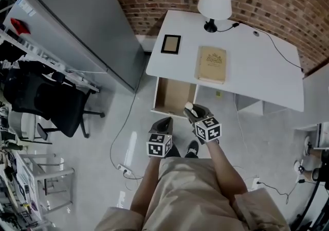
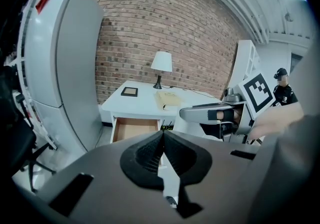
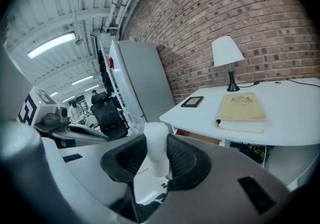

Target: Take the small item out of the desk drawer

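Note:
A small white item [image 3: 156, 148] stands clamped between the black pads of my right gripper [image 3: 157, 157]; in the head view it shows as a pale tip [image 1: 188, 106] at the right gripper [image 1: 191, 110], just in front of the open drawer [image 1: 174, 96]. The drawer [image 2: 134, 129] of the white desk [image 1: 247, 65] is pulled out and its wooden bottom looks bare. My left gripper [image 2: 161, 154] has its jaws pressed together with nothing between them; in the head view the left gripper [image 1: 164, 123] hangs below the drawer front.
On the desk lie a tan book [image 1: 211, 64], a black framed tablet [image 1: 170, 44] and a white lamp [image 1: 214, 3] with its cable. A grey cabinet [image 1: 77, 24] stands left of the desk, a black office chair [image 1: 49, 104] further left. A power strip [image 1: 123, 169] lies on the floor.

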Demonstrator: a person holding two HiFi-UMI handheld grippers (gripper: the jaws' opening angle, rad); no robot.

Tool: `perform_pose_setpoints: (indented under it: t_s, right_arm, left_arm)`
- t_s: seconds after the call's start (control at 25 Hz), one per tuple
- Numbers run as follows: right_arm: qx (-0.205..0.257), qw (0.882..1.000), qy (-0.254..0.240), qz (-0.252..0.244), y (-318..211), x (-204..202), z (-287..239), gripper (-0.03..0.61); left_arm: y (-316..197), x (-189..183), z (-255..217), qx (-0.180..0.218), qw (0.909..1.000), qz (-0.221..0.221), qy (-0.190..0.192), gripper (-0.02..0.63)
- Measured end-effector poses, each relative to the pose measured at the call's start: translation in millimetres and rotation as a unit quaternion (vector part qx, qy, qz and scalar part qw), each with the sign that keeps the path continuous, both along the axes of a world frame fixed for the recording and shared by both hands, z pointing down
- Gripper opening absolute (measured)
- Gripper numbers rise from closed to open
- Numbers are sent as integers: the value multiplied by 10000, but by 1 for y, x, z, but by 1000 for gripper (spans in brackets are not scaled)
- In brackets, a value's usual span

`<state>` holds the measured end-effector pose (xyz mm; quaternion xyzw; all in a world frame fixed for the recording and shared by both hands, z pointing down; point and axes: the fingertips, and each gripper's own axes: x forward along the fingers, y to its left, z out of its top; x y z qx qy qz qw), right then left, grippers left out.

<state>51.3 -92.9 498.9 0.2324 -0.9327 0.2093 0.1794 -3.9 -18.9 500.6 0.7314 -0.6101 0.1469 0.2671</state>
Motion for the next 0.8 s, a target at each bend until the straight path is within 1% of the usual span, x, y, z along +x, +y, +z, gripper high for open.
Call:
perform_pose_setpoints:
  t_s: [0.28, 0.44, 0.8]
  right_arm:
    - [84, 9999, -19, -115, 8, 5, -4, 146]
    - [183, 9997, 59, -126, 7, 7, -6, 146]
    - [247, 9996, 36, -135, 11, 11, -10, 146]
  left_arm:
    - [4, -6, -1, -3, 9995, -311, -51, 17]
    - [5, -2, -2, -7, 9995, -299, -79, 17]
    - [2, 7, -7, 100, 9998, -165, -58, 17]
